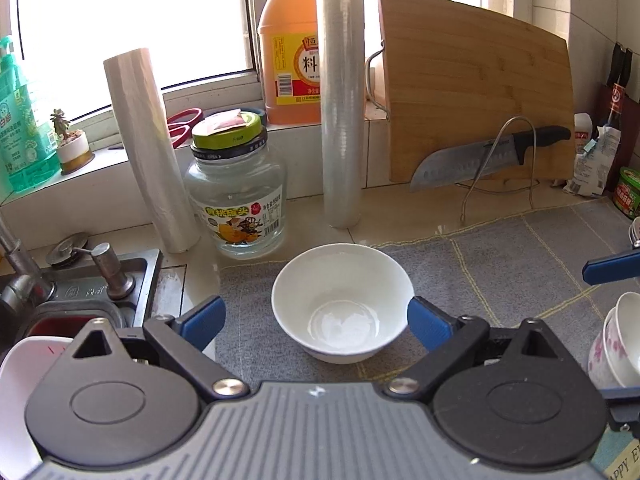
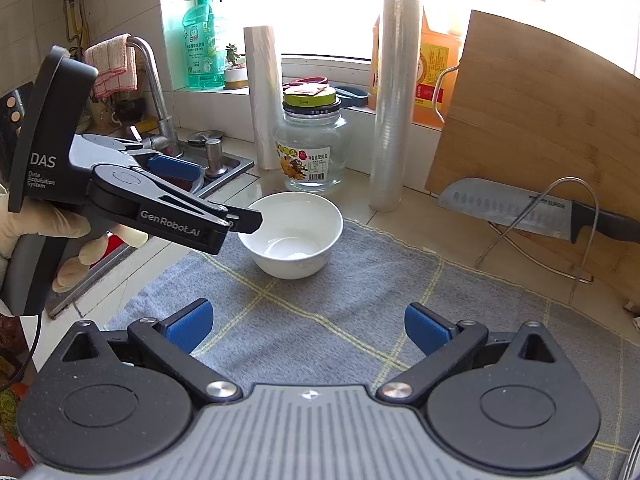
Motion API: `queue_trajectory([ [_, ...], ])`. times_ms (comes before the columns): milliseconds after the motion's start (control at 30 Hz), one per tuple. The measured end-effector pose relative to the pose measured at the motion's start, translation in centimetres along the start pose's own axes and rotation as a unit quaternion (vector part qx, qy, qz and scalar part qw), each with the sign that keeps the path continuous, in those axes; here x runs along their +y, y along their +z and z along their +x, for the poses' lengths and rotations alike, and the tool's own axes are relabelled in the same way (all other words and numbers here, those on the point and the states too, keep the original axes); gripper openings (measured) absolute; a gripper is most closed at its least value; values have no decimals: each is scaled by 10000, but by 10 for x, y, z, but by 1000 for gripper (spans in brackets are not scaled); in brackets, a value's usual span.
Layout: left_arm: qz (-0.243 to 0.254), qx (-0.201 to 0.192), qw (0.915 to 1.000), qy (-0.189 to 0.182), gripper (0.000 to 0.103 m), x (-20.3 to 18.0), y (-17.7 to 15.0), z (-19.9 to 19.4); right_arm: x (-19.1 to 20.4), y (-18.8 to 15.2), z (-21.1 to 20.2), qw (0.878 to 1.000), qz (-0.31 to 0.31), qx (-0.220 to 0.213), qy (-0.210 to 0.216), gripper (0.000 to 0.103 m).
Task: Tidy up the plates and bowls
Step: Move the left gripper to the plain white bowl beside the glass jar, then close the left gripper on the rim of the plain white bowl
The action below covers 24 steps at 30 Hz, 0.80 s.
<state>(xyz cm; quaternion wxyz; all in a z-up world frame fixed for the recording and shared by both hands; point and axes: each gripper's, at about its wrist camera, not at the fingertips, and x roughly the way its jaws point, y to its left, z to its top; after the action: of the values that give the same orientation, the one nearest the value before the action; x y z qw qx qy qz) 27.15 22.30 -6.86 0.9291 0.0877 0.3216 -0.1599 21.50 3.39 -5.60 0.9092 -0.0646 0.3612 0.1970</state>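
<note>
A plain white bowl [image 1: 342, 304] [image 2: 294, 234] stands upright and empty on the grey checked mat [image 1: 520, 272] [image 2: 320, 320]. My left gripper [image 1: 316, 326] [image 2: 212, 196] is open around it from the sink side. One blue finger [image 1: 426, 328] sits at the bowl's right rim, and the other finger [image 1: 204, 322] stays apart from the left rim. My right gripper [image 2: 308, 326] is open over bare mat in front of the bowl, nothing between its pads. Floral bowls [image 1: 616, 344] are stacked at the far right edge, beside a blue finger [image 1: 608, 270] of the right gripper.
Behind the bowl stand a glass jar [image 2: 310, 152], two film rolls [image 2: 390, 100] [image 2: 262, 96], and a cutting board [image 2: 540, 120] with a knife [image 2: 504, 206] on a wire stand. The sink and tap [image 2: 160, 92] lie left. A gloved hand [image 2: 24, 224] holds the left gripper.
</note>
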Motion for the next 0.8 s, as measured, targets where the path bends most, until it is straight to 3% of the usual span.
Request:
queue_trajectory([
  [167,88,213,9991,-367,97,20,4,34,17,11,35,9993,65,175,-322,103],
  [467,344,473,9943,-893,93,32,12,78,29,24,74,9981,-39,365,-500,103],
  [600,437,615,9913,-1076,82,35,13,91,32,27,93,9973,-46,463,-560,103],
  [800,551,774,9861,-1366,76,39,14,103,33,33,116,9969,-127,586,-516,103],
])
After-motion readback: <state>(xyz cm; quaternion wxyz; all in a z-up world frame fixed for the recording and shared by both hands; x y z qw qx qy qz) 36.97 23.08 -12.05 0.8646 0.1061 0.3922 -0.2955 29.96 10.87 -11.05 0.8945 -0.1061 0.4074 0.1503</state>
